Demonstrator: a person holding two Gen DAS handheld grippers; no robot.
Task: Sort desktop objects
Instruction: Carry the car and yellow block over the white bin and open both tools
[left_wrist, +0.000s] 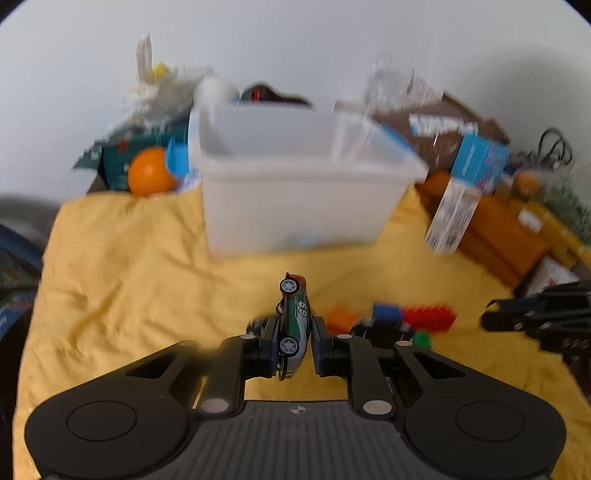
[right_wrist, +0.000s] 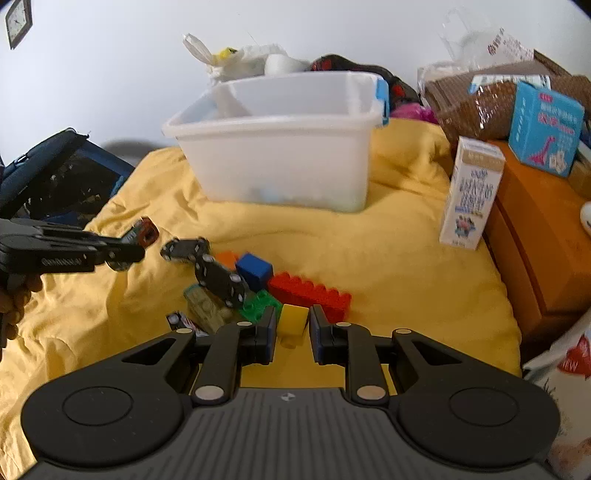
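Left gripper (left_wrist: 293, 341) grips a green toy race car (left_wrist: 294, 325), lifted above the yellow cloth (left_wrist: 129, 258), short of the white bin (left_wrist: 295, 192). Right gripper (right_wrist: 291, 332) stands part-open around a yellow block (right_wrist: 293, 319), apparently not yet clamped. Black toy cars (right_wrist: 221, 280) and a red brick (right_wrist: 310, 295) remain unsorted; sorting appears mostly outstanding.

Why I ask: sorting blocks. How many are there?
5: orange, blue, red, green clustered together; yellow between the right tongs. Others may hide beneath cars.

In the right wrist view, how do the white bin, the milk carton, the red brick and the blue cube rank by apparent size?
1. white bin
2. milk carton
3. red brick, though it sits nearer the camera, so its place against the carton is unsure
4. blue cube
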